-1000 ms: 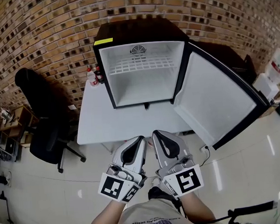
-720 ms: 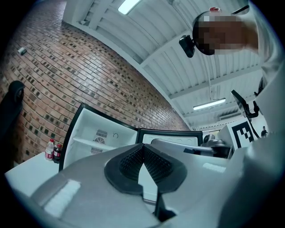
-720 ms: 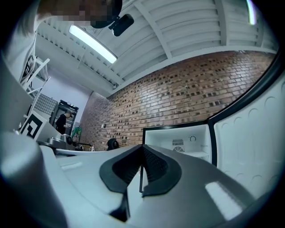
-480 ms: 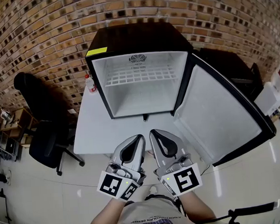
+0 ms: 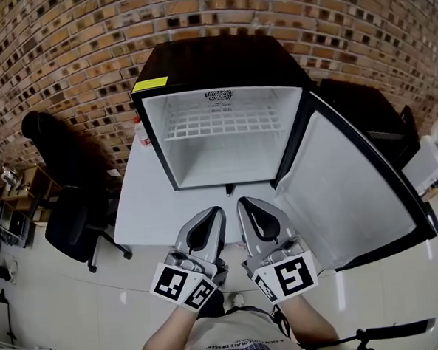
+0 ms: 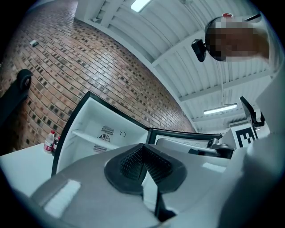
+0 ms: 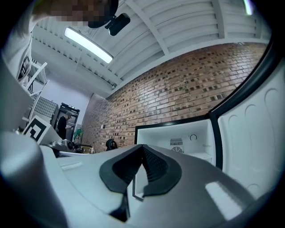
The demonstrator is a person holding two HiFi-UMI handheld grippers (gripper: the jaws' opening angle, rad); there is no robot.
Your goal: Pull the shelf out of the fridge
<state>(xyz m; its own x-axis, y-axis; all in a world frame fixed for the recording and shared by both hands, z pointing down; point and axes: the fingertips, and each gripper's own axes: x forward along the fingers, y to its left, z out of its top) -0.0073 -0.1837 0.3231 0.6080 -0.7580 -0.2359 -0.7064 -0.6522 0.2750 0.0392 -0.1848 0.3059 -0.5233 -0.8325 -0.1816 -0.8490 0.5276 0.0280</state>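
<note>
While both grippers are held side by side before the open fridge, the parts read as follows.

Fridge: small black cabinet with a white interior, standing on a white table against a brick wall; a yellow sticker marks its top left corner.
Door: swung wide to the right, white inner face showing.
Shelf: white wire grid, seated inside the cabinet in its upper part and spanning from side wall to side wall.
Left gripper: jaws closed together, ribbed pads meeting with nothing between them; its tips are near the table's front edge, well apart from the shelf.
Right gripper: jaws likewise closed and empty, just beside the left one and aimed at the fridge opening.
Bottle: red-capped, on the table just left of the fridge.
Chair: black office chair on the pale floor, left of the table.
</note>
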